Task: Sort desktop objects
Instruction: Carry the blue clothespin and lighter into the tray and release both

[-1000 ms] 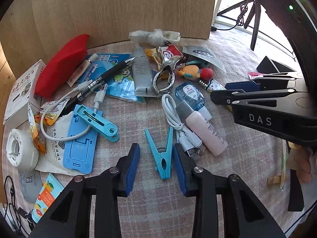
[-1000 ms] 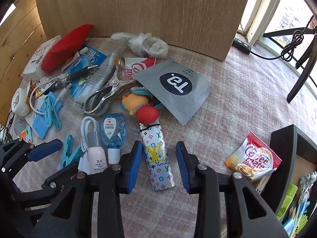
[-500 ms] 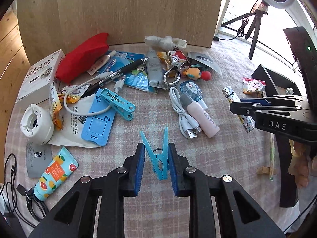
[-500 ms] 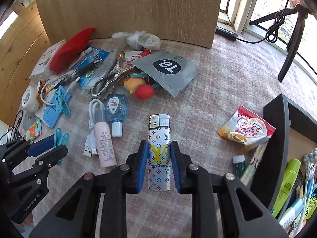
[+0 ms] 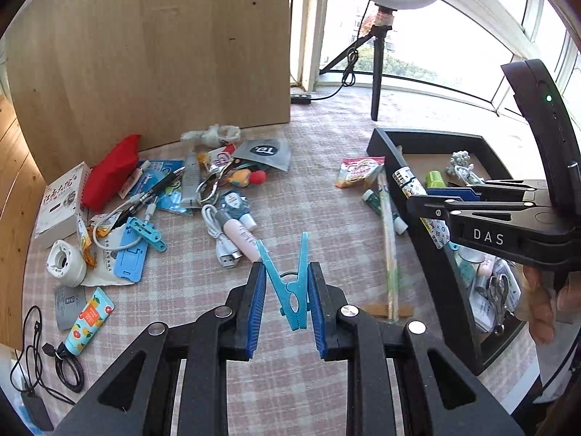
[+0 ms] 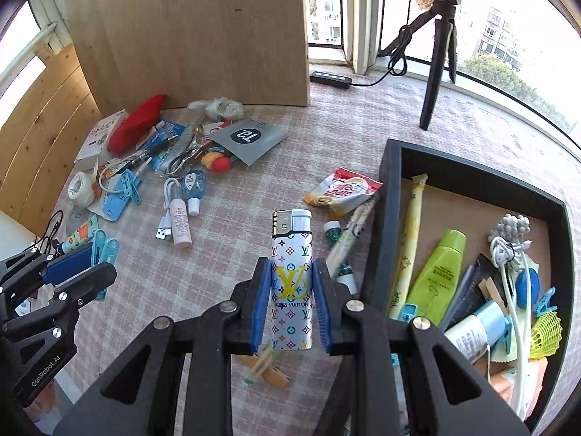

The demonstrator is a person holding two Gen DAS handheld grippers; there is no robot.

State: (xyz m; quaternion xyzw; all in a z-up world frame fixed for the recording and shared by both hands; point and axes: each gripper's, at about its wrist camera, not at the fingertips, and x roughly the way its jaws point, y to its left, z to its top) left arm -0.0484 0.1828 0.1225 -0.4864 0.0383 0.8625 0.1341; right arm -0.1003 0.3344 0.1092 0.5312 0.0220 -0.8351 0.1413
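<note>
My left gripper (image 5: 286, 272) is shut on a light blue clothespin (image 5: 290, 290), held off the checked tablecloth with its legs pointing away from me. My right gripper (image 6: 291, 269) is shut on a white patterned lighter (image 6: 292, 254), also lifted, just left of the black tray (image 6: 385, 218). In the left wrist view the right gripper (image 5: 435, 200) and the lighter (image 5: 410, 181) hang over the tray's near wall (image 5: 428, 265). The left gripper (image 6: 69, 272) shows at the left edge of the right wrist view. The tray holds several sorted items.
A heap of small things lies at the back left: red pouch (image 5: 109, 174), pen (image 5: 159, 185), white cable (image 5: 218, 229), pink bottle (image 5: 241, 236). A coffee sachet (image 6: 341, 190) and wrapped chopsticks (image 5: 388, 239) lie beside the tray. A wooden board (image 5: 163, 54) and a tripod (image 6: 435, 54) stand behind.
Both grippers closed on their objects, the left on the clothespin and the right on the lighter, then rose and moved right. The tray has come into view.
</note>
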